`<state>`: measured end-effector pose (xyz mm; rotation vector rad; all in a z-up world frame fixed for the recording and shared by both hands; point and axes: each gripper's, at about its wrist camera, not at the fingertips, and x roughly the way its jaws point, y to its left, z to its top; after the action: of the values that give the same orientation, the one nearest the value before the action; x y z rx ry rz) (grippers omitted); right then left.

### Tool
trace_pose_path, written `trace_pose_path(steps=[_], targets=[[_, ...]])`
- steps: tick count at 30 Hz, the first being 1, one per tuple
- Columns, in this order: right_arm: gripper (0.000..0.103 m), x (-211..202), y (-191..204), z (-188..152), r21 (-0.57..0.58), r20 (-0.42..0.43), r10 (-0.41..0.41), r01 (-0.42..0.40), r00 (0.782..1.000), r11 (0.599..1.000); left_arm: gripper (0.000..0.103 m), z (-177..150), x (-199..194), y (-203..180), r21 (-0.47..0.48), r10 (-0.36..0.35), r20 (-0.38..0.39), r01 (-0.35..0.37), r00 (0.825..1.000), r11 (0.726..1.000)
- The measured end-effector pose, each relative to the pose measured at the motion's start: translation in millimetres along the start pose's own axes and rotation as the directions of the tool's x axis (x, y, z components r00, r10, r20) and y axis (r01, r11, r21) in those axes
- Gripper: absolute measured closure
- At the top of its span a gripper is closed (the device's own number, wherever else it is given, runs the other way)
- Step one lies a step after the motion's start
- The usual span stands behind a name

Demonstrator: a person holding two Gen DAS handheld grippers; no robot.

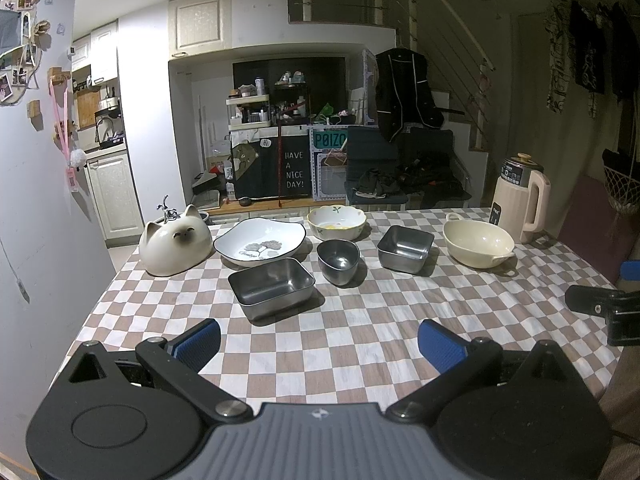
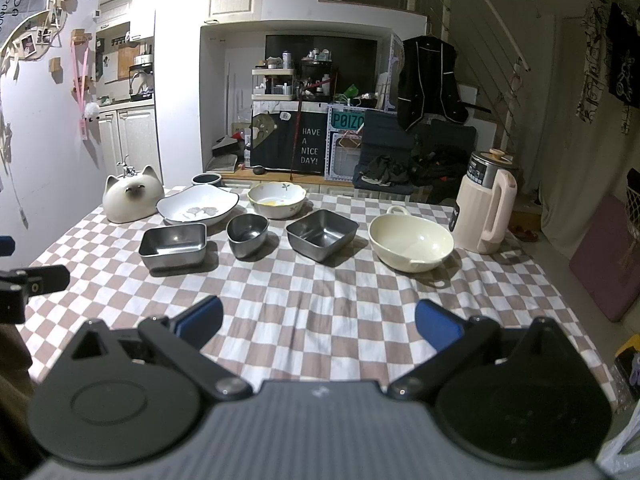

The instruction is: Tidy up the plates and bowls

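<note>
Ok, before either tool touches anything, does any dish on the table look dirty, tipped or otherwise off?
One thing: the flower-painted scalloped bowl in the back row has a yellow residue on its inside bottom, while the other dishes look clean. All stand upright on the checkered tablecloth, none stacked yet.

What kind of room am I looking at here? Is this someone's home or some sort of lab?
Most likely a lived-in home, a dining spot beside a small kitchen. Bowls sit on a table with a checkered tablecloth, kitchen cabinets stand at the left, and a black jacket hangs by a staircase behind.
</note>
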<state>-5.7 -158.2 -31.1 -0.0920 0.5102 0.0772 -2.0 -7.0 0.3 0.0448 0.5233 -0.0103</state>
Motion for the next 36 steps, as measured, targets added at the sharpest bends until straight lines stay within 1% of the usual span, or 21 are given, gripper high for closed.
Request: trace_pose_path(steps=[18,21,22,25,27,31,36], targets=[[0.0,-1,1,1,0.0,-0.003,0.0,0.0,1.0,1.0,0.0,0,0,1,0.002,0.001,0.001,-0.001,1.0,1.0],[0.0,-2,0,1,0.005,-0.002,-0.001,0.001,1.0,1.0,0.0,1,1,1,-0.003,0.012,-0.003,-0.012,1.0,1.0],[0.0,-3,4,-5,0.008,0.002,-0.002,0.002,1.0,1.0,0.0,1,1,1,-0.012,0.02,-0.002,-0.02,1.0,1.0],[0.0,-4,-1,-5,0.029,0.023,-0.008,0.008,1.0,1.0,0.0,2,-3,2,-0.025,0.037,0.01,-0.037,0.999,0.999],[0.0,-2,-3,-6,0.039,0.014,0.0,0.0,1.0,0.999,0.0,3,-3,1,-0.024,0.049,0.015,-0.049,0.999,0.999],[0.0,7,-1,2,0.03,0.005,0.004,-0.004,1.0,1.0,0.0,9,0,5,-0.036,0.074,0.027,-0.073,0.997,0.997],[0.0,12,5,18,-0.026,0.041,0.009,-0.008,0.999,1.0,0.0,24,9,13,-0.063,0.082,0.028,-0.08,0.996,0.995]])
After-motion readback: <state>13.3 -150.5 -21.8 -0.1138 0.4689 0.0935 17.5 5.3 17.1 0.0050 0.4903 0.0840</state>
